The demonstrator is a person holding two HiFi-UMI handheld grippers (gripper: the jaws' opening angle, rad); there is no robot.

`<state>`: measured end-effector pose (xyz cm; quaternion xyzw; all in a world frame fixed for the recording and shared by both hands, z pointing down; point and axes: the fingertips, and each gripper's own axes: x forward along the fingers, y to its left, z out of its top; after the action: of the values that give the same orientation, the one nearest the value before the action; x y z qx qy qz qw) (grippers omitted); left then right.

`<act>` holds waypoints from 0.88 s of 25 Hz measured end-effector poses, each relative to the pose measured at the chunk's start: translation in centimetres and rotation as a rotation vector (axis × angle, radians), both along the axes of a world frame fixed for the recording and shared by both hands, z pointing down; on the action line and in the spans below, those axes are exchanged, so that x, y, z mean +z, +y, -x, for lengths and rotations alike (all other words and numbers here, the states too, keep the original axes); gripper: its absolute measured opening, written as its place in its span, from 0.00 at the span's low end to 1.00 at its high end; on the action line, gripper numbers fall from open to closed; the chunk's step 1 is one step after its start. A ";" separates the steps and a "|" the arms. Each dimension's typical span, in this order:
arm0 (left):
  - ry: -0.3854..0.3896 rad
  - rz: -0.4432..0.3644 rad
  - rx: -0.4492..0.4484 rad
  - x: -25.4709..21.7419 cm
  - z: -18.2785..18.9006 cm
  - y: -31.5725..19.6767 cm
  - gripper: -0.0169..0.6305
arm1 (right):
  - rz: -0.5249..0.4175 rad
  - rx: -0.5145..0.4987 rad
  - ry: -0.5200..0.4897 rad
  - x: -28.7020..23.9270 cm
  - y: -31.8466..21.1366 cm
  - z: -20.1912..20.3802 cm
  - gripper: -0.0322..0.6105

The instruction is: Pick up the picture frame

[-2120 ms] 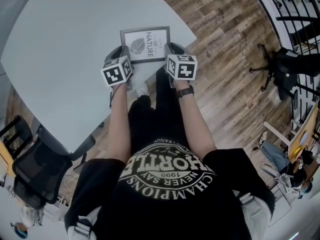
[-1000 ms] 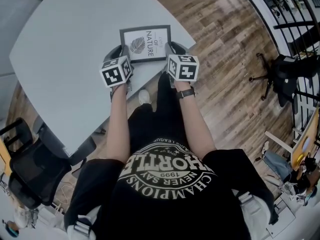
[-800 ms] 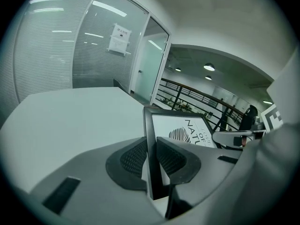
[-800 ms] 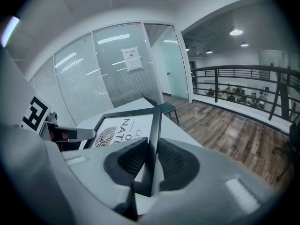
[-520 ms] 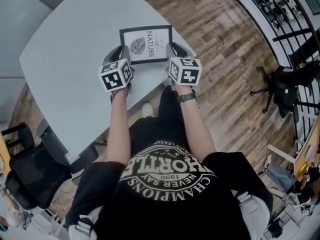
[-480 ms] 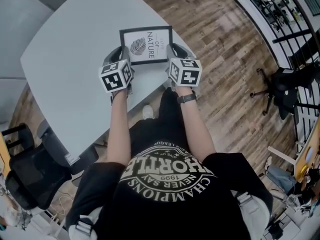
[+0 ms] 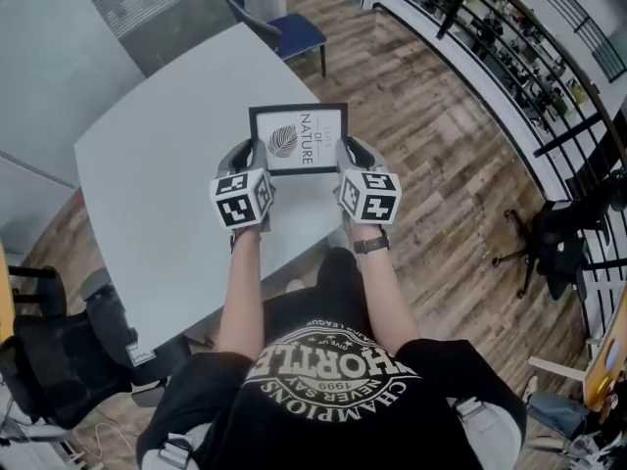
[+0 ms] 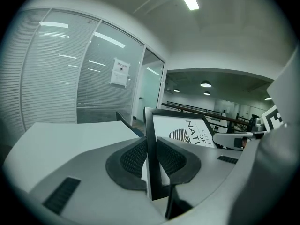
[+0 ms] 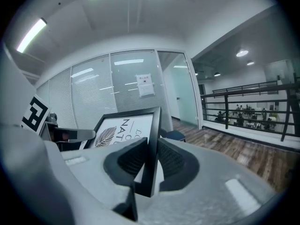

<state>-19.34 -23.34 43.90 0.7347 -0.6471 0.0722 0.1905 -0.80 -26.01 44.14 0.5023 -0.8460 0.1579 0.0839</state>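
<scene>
Two grips on the picture frame (image 7: pixel 298 138): my left gripper (image 7: pixel 242 155) clamps its nine o'clock edge, my right gripper (image 7: pixel 355 153) its three o'clock edge, over the grey table (image 7: pixel 147 164).

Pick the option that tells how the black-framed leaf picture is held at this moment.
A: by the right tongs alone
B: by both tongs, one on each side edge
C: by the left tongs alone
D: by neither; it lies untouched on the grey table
B: the left tongs pinch one side edge of the black-framed leaf picture, and the right tongs pinch the opposite side edge.
</scene>
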 end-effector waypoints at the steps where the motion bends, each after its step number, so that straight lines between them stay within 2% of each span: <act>1: -0.001 -0.016 -0.006 -0.8 0.2 0.1 0.14 | -0.019 -0.005 -0.002 -0.9 0.0 0.2 0.16; 13: -0.048 -0.197 -0.055 -10.4 1.5 2.2 0.14 | -0.209 -0.039 -0.068 -10.5 1.3 1.5 0.16; 22: -0.074 -0.279 -0.084 -14.9 1.2 3.5 0.14 | -0.294 -0.059 -0.109 -14.9 2.1 1.3 0.15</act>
<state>-20.55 -19.89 29.01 0.7231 -0.6877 0.0008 0.0654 -2.07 -23.94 29.21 0.4749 -0.8776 0.0566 -0.0318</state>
